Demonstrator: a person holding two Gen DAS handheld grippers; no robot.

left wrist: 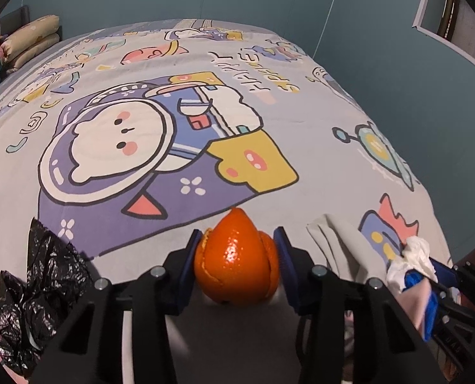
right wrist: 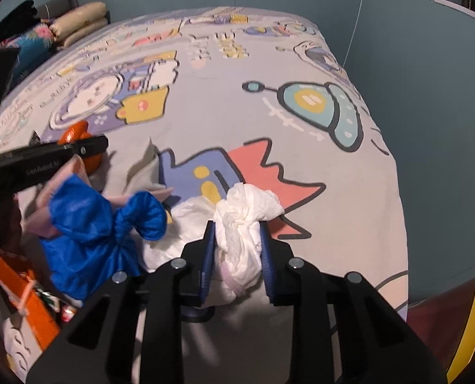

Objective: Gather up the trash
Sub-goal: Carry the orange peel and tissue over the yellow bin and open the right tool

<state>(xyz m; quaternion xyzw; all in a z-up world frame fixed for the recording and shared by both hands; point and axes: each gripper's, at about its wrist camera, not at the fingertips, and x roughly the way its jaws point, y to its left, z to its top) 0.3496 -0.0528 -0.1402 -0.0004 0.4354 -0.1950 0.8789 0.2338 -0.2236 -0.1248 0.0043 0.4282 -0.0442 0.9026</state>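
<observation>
2 grabs done: left tongs (left wrist: 237, 243) clamp the orange peel (left wrist: 236, 265), right tongs (right wrist: 237, 240) pinch the tissue wad (right wrist: 247, 214) at the bed's (right wrist: 349, 211) near edge. Next up, probably the black bag (left wrist: 36, 291).

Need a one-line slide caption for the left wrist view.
Left claw grips orange peel above cartoon bedspread, black trash bag at left.
</observation>
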